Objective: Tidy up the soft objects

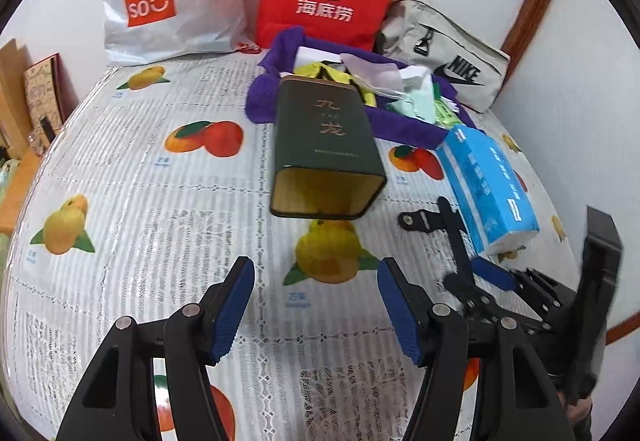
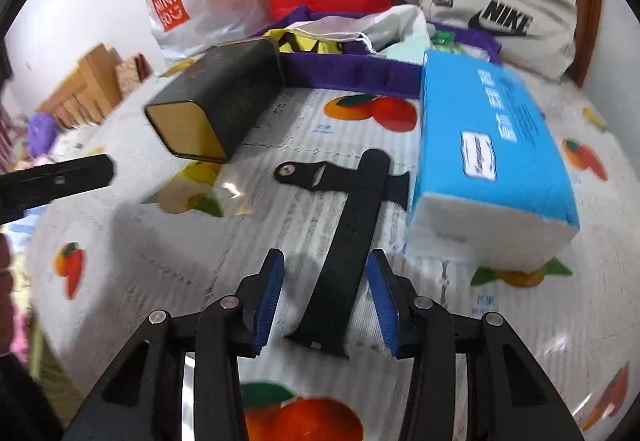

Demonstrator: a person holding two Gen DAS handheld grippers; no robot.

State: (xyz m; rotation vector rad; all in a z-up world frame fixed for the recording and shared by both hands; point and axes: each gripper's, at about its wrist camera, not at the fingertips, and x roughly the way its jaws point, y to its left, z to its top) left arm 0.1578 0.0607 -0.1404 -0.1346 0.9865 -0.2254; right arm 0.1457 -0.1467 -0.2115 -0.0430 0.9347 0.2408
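My right gripper [image 2: 326,303] points down at the fruit-print tablecloth [image 2: 200,261] with its blue pads either side of the black strap [image 2: 352,237], a gap visible on each side, so nothing is grasped. My left gripper [image 1: 316,307] hangs released over bare cloth, short of the dark green tin [image 1: 328,137] lying on its side. The blue tissue pack [image 2: 492,145] lies just right of the strap, before the purple cloth tray [image 2: 352,75] of soft items.

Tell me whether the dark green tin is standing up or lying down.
Lying down: the dark green tin rests on its long side on the tablecloth, one gold end facing the camera.
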